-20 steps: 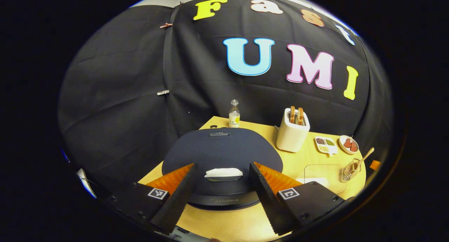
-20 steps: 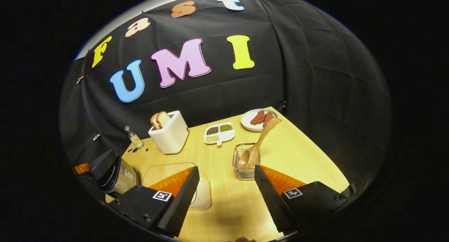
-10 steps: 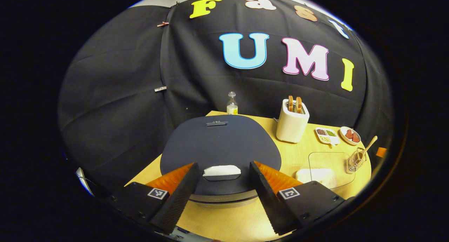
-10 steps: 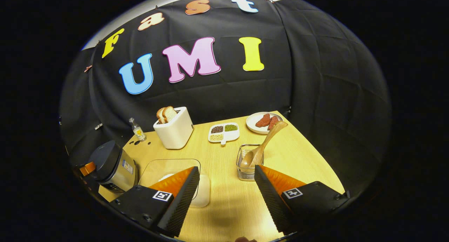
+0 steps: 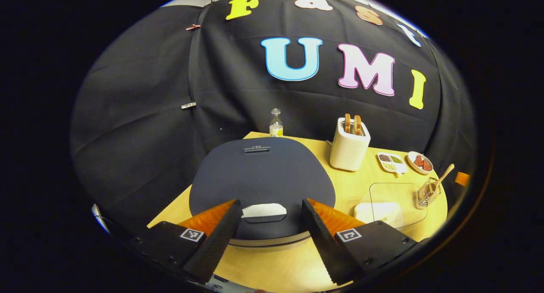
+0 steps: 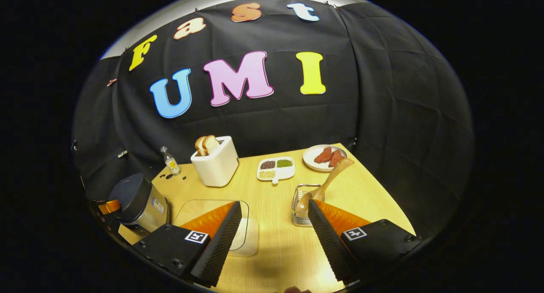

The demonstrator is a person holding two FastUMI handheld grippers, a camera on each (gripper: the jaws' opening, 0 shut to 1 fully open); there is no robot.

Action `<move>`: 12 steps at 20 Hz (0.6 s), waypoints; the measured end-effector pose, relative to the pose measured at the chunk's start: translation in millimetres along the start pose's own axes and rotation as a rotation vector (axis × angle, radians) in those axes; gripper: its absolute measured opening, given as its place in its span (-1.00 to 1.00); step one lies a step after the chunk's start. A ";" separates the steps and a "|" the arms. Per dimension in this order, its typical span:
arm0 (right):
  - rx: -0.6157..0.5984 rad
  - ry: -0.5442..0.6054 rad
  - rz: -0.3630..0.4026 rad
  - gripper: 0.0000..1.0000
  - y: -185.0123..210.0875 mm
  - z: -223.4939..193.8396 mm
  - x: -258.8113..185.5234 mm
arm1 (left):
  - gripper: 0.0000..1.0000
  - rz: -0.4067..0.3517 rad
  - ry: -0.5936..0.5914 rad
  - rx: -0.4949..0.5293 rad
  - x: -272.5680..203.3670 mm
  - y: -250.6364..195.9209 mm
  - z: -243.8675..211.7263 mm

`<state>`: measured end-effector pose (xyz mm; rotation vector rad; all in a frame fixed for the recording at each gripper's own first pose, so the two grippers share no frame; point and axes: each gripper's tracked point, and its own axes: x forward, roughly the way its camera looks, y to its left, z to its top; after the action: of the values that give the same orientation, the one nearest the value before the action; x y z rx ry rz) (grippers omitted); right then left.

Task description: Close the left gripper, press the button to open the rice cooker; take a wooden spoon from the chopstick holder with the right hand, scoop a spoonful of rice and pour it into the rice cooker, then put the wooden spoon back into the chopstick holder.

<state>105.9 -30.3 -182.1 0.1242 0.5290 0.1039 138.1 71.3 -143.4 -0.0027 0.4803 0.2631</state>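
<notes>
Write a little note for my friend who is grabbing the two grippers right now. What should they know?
Left gripper: open, hanging over the closed rice cooker, fingers either side of its white button.
Right gripper: open and empty, above the table.
Wooden spoon stands in the chopstick holder; rice container sits beside it.
Nothing done yet. Left: close the left gripper, press the button, scoop, pour, return the spoon.

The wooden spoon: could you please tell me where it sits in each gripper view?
Left gripper view: wooden spoon at far right, leaning in the chopstick holder.
Right gripper view: wooden spoon just right of centre, above the right gripper.
Shared landmark: the white toaster.
</notes>
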 end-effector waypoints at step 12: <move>-0.179 -0.257 0.103 0.97 -2.9 95.8 -56.6 | 0.90 -0.141 -0.392 0.025 -122.7 -135.4 118.8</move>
<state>106.2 -49.2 -72.5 -0.0110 0.2545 0.2315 121.6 -82.5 10.2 0.0381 0.0921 0.1138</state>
